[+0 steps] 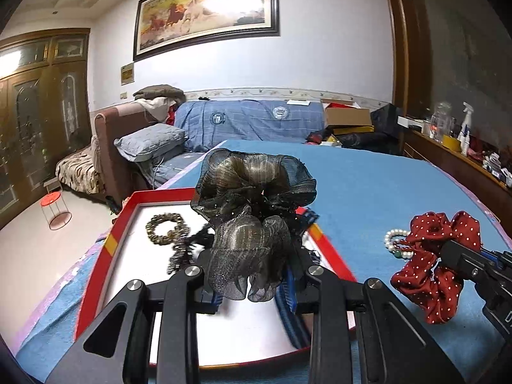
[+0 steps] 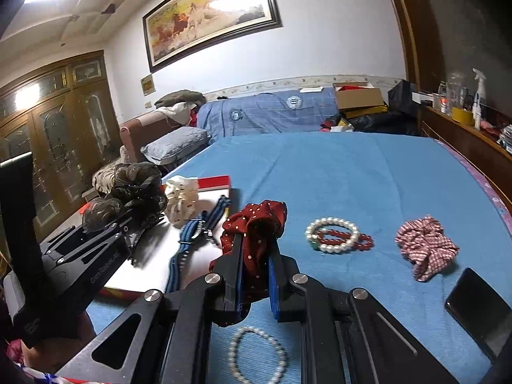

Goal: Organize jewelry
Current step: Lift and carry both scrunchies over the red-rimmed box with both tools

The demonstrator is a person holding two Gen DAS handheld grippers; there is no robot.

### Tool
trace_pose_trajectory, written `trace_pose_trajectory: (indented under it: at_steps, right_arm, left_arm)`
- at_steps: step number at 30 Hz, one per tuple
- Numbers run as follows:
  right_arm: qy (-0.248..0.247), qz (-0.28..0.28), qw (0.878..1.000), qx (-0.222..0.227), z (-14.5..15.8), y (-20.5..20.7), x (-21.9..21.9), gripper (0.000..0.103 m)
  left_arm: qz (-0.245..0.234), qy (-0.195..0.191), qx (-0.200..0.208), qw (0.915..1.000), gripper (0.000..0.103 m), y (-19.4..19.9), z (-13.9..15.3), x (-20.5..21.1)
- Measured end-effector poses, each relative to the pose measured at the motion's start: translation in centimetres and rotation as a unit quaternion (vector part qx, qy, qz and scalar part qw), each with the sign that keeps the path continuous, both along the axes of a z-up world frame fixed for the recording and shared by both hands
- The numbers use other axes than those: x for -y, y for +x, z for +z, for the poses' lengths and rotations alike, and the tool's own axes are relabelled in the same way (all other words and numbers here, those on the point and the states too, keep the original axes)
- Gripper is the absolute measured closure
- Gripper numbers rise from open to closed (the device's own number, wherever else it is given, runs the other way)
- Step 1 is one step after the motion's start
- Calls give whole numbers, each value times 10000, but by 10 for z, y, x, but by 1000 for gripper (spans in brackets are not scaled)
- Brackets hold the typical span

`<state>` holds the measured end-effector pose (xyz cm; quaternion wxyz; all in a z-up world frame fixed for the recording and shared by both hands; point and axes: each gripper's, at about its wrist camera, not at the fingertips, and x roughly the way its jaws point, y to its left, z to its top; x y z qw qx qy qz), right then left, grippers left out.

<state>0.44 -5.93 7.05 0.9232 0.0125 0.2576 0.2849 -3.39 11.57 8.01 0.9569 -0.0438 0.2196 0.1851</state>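
Sheer, shimmery mesh scrunchie [image 1: 252, 211] is crinkling in matt black plastic left gripper [image 1: 252, 275] with polished metal pivots. Red dotted cloth scrunchie [image 2: 254, 224] is looking matt; pearl bracelet [image 2: 332, 235], at 3 o'clock, is gleaming glossy on ribbed blue cloth bedcover [image 2: 352, 176].

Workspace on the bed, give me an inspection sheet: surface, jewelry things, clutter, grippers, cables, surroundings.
Surface: blue bedspread, red-rimmed tray on it.
Job's things: beaded bracelet and cream scrunchie in the tray; pearl bracelet overlapping a red bead bracelet; checked scrunchie; second pearl strand.
Clutter: phone.
Grippers: left gripper shut on dark organza scrunchie; right gripper shut on red dotted scrunchie.
Cables: nothing seen.
Surroundings: sofa, wardrobe, horse painting.
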Motion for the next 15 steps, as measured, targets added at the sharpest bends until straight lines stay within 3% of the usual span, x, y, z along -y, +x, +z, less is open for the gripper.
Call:
trace_pose_trajectory:
  at_steps: [15]
  right_arm:
    - [11, 613, 9981, 44, 12, -5, -56, 89]
  left_arm:
    - [460, -169, -55, 9988, 75, -15, -6, -38]
